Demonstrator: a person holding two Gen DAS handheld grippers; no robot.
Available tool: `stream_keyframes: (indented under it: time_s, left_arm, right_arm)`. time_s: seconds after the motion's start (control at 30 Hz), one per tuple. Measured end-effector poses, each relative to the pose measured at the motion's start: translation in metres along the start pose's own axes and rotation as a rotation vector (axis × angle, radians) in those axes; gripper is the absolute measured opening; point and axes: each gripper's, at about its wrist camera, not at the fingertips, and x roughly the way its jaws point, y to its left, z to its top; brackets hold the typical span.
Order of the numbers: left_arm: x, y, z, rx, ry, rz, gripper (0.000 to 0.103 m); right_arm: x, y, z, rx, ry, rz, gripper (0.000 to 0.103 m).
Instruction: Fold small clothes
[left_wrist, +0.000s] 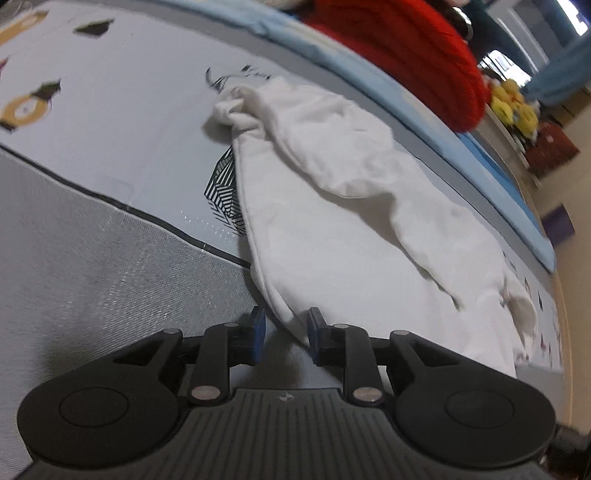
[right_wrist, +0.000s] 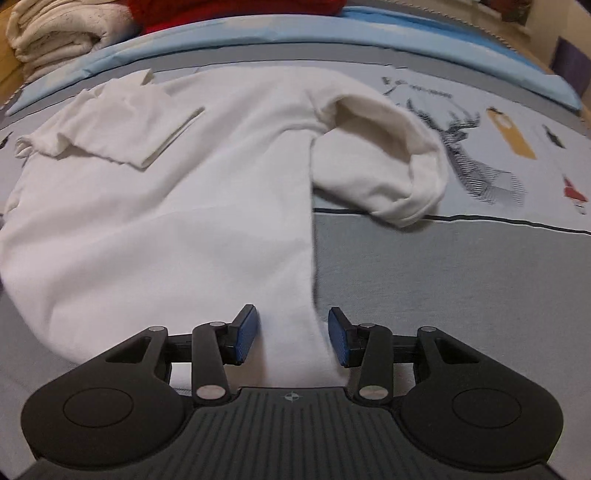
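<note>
straddling the white long-sleeved top's (right_wrist: 166, 221) hem corners, left tongs (left_wrist: 284, 332) and right tongs (right_wrist: 291, 336) gape narrowly, gripping nothing; closing could snag the bedsheet (right_wrist: 443, 277).

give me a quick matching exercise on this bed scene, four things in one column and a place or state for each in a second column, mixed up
Things:
1. white garment
2. red knit item
3. stack of folded white towels
4. left hand-held gripper

Places or states:
A. piled at the far left corner in the right wrist view
B. spread out on the printed bed cover
C. jaws open astride the garment's near edge
D. lying beyond the blue sheet at the far side of the bed

Pairs: 1-B, 2-D, 3-A, 4-C
</note>
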Motion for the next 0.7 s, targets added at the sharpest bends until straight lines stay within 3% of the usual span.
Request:
stream_keyframes:
  time_s: [0.07, 0.13, 0.2, 0.33, 0.43, 0.5, 0.53, 0.6, 0.67, 0.7]
  left_arm:
    - [0.005, -0.002, 0.0, 0.008, 0.001, 0.0, 0.019]
    - [0.004, -0.009, 0.001, 0.064, -0.017, 0.011, 0.004]
    - [-0.008, -0.016, 0.004, 0.128, -0.065, 0.003, 0.002]
    - [-0.079, -0.022, 0.018, 0.192, -0.269, -0.112, 0.0]
    - [-0.137, -0.012, 0.02, 0.202, -0.46, -0.155, 0.0]
    - [-0.154, -0.002, 0.022, 0.175, -0.53, -0.136, 0.0]
    - [-0.153, 0.003, 0.024, 0.156, -0.516, -0.121, 0.0]
    - [-0.132, 0.009, 0.025, 0.106, -0.391, -0.134, 0.0]
    - [-0.093, 0.009, 0.022, 0.07, -0.15, -0.198, 0.001]
    - [-0.078, 0.007, 0.017, 0.066, -0.067, -0.199, 0.001]
  right_arm:
    - [-0.001, 0.002, -0.001, -0.024, -0.002, 0.016, 0.007]
    - [-0.007, -0.002, 0.002, -0.022, -0.033, 0.053, 0.005]
    - [-0.017, -0.007, 0.004, -0.003, -0.073, 0.094, 0.005]
    - [-0.056, -0.035, 0.011, 0.136, -0.215, 0.233, 0.004]
    - [-0.093, -0.069, 0.01, 0.317, -0.396, 0.392, 0.004]
    - [-0.105, -0.088, 0.008, 0.432, -0.486, 0.437, 0.004]
    - [-0.105, -0.096, 0.008, 0.482, -0.507, 0.444, 0.004]
    - [-0.091, -0.1, 0.013, 0.532, -0.453, 0.35, 0.004]
    - [-0.071, -0.092, 0.019, 0.487, -0.351, 0.213, 0.004]
    - [-0.063, -0.088, 0.021, 0.469, -0.311, 0.177, 0.004]
